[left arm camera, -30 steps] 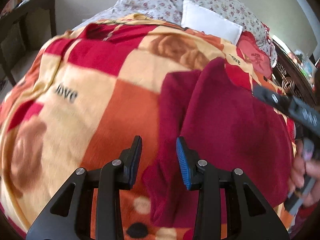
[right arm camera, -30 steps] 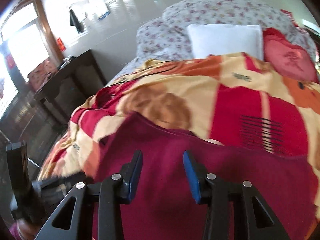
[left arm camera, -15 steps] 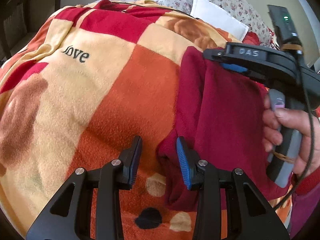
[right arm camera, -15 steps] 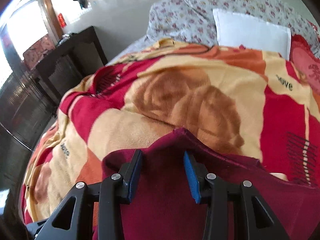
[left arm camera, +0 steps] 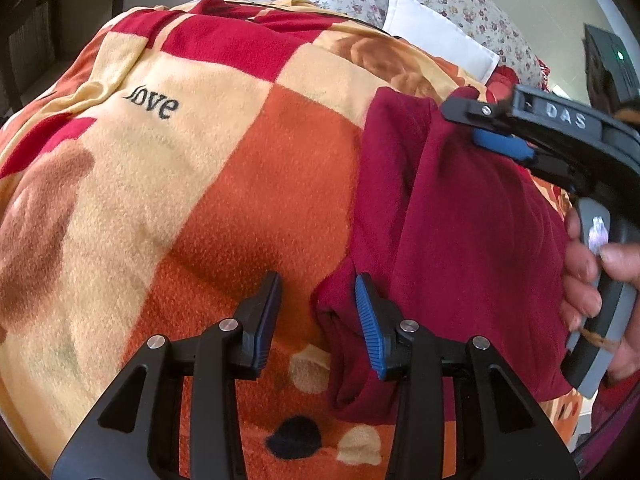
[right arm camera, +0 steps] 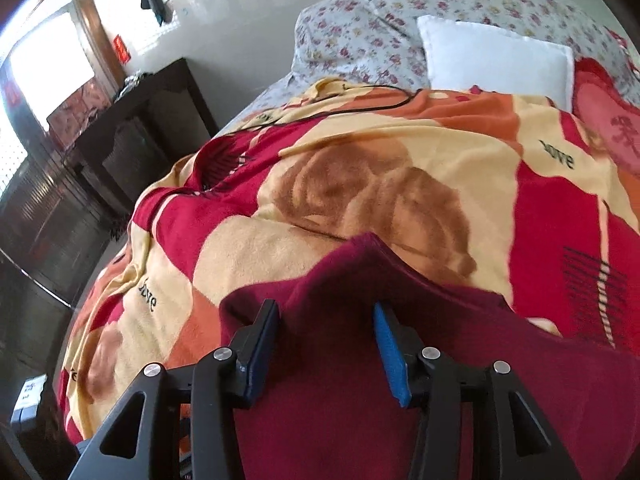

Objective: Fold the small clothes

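Note:
A dark red garment lies on an orange, red and cream blanket on a bed. My left gripper is open at the garment's near left corner, its blue-padded finger against the cloth edge. My right gripper is open low over the garment's far corner, jaws either side of a raised fold. In the left wrist view the right gripper shows at the far corner, held by a hand.
A white pillow and floral bedding lie at the head of the bed. A red cushion sits at the right. A dark wooden table stands beside the bed. A black cable crosses the blanket.
Both grippers moved forward and lower over the garment. The right gripper came to the far corner and the left to the near left corner. Both stayed open.

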`<state>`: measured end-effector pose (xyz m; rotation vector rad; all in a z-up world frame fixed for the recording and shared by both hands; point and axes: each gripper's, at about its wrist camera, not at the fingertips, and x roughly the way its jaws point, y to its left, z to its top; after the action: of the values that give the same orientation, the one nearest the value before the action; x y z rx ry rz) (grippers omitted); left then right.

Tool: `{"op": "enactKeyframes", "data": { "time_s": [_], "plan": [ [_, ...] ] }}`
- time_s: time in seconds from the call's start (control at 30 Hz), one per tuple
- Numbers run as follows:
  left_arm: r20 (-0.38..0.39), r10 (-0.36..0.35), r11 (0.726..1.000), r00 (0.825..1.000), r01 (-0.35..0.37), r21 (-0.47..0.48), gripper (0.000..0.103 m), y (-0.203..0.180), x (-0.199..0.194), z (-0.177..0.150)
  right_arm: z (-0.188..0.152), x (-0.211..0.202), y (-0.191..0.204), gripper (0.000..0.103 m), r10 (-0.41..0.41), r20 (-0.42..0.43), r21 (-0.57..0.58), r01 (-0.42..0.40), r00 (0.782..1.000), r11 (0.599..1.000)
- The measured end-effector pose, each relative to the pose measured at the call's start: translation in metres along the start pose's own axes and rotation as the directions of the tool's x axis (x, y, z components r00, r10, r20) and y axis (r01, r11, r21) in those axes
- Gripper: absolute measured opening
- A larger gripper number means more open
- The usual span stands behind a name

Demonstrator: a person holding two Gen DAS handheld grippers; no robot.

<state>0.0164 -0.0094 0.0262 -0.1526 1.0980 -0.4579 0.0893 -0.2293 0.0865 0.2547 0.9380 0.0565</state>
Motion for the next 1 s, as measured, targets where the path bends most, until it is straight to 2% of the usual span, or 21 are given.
{"op": "enactKeyframes", "data": {
  "time_s": [0.07, 0.1, 0.13, 0.27, 0.4, 0.57, 0.8, 1.0],
  "plan": [
    [0.000, 0.002, 1.000, 1.000, -0.002, -0.001, 0.039, 0.000, 0.000, 0.000, -0.002, 0.003, -0.005, 0.053, -0.003, -0.012, 0.021, 0.004, 1.000, 1.000],
    [-0.001, 0.001, 1.000, 1.000, -0.001, -0.002, 0.039, 0.000, 0.000, -0.001, -0.004, 0.007, -0.010, 0.062, -0.002, -0.026, 0.045, 0.003, 1.000, 0.999],
    [-0.003, -0.001, 1.000, 1.000, 0.001, -0.001, 0.039, 0.000, 0.000, -0.001, -0.004, 0.010, -0.013, 0.064, 0.014, -0.032, 0.064, -0.012, 0.999, 0.998],
    [-0.008, -0.020, 1.000, 1.000, 0.020, -0.009, 0.040, 0.003, -0.002, -0.003, 0.002, 0.003, -0.011, 0.067, 0.053, -0.038, 0.095, -0.049, 0.998, 0.994],
    [-0.006, -0.037, 0.999, 0.999, 0.037, -0.028, 0.041, 0.005, -0.003, -0.006, 0.006, 0.002, 0.000, 0.069, 0.093, -0.054, 0.090, -0.088, 0.994, 0.992],
    [-0.008, -0.042, 0.999, 0.999, 0.042, -0.022, 0.042, 0.005, -0.004, -0.008, 0.006, 0.010, 0.017, 0.070, 0.051, -0.086, 0.030, -0.049, 0.995, 0.998],
    [-0.007, -0.049, 0.999, 0.999, 0.049, -0.022, 0.042, 0.006, -0.012, -0.012, -0.005, -0.008, 0.010, 0.070, 0.040, -0.052, 0.021, -0.039, 0.998, 0.999],
    [0.017, -0.037, 0.999, 0.999, 0.037, -0.003, 0.042, -0.002, -0.019, -0.016, -0.008, -0.017, 0.021, 0.069, 0.100, -0.056, -0.015, -0.101, 0.993, 0.995]
  ]
}}
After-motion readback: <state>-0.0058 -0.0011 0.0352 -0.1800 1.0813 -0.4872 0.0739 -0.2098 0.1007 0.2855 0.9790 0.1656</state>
